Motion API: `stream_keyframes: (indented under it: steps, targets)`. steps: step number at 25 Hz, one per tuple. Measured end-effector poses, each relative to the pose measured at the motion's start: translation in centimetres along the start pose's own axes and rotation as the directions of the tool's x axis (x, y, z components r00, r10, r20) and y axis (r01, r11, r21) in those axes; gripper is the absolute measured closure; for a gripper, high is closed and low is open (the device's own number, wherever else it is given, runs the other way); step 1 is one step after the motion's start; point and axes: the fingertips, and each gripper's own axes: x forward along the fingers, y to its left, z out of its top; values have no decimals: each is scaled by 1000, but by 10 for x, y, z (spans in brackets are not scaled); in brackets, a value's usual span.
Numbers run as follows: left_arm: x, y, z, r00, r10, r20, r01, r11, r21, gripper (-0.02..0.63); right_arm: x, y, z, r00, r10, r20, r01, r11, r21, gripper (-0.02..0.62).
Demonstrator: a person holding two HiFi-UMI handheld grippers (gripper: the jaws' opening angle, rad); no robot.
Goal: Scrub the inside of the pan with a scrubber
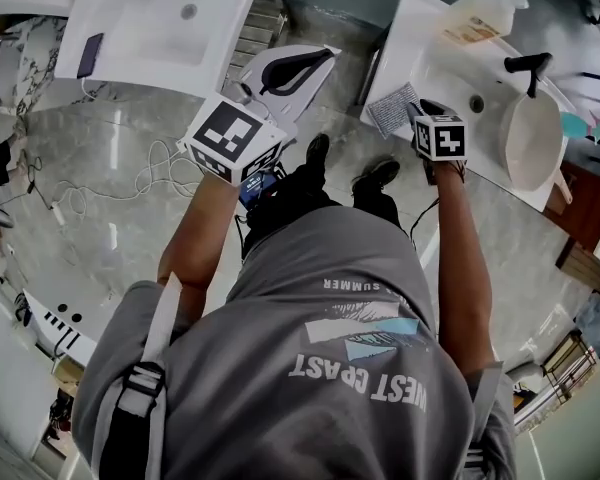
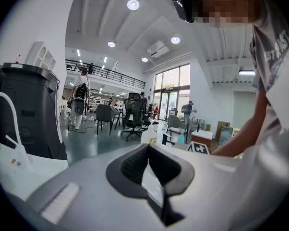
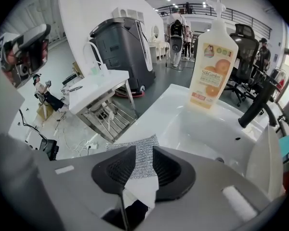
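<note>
Scrubber: a square pad of grey, glinting metallic mesh. It lies flat on the white sink, on the rim at the corner nearest me, just outside the basin. It shows in the gap of my right gripper. My pads stand apart on either side and do not press it.

Pan: white, round and shallow. It stands on edge in the right part of the basin, leaning on the far wall with its hollow facing the drain. Handle not made out. It is well apart from the scrubber.
</note>
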Motion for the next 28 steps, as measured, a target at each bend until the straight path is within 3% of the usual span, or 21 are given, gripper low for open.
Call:
stream_keyframes:
  steps: [6, 8, 10, 13, 16, 22, 25, 28]
  targets:
    - [14, -5, 18, 999, -45, 19, 45, 999, 31, 604, -40, -7, 15, 995, -2, 97, -3, 999, 52, 485]
    - [19, -8, 23, 998, -63, 24, 62, 997, 41, 604, -60, -9, 24, 986, -8, 167, -5, 997, 76, 518]
    - [23, -11, 29, 996, -81, 27, 80, 996, 49, 604, -86, -8, 36, 966, 0, 257, -26, 995, 97, 595]
    - [27, -17, 35, 993, -111, 29, 109, 992, 59, 604, -133, 1, 59, 918, 41, 394, -90, 990, 108, 595]
    - [33, -22, 42, 990, -141, 30, 138, 988, 71, 603, -187, 5, 82, 850, 45, 525, -123, 986, 115, 597]
    - [42, -36, 55, 981, -193, 27, 190, 978, 84, 604, -282, -6, 108, 715, -43, 698, -87, 985, 150, 597]
    - [48, -46, 58, 974, -228, 18, 225, 970, 92, 604, -312, -11, 111, 676, -92, 731, -63, 981, 181, 597]
    - [53, -58, 59, 964, -265, 11, 263, 961, 84, 604, -327, -14, 108, 661, -118, 741, -55, 977, 205, 597]
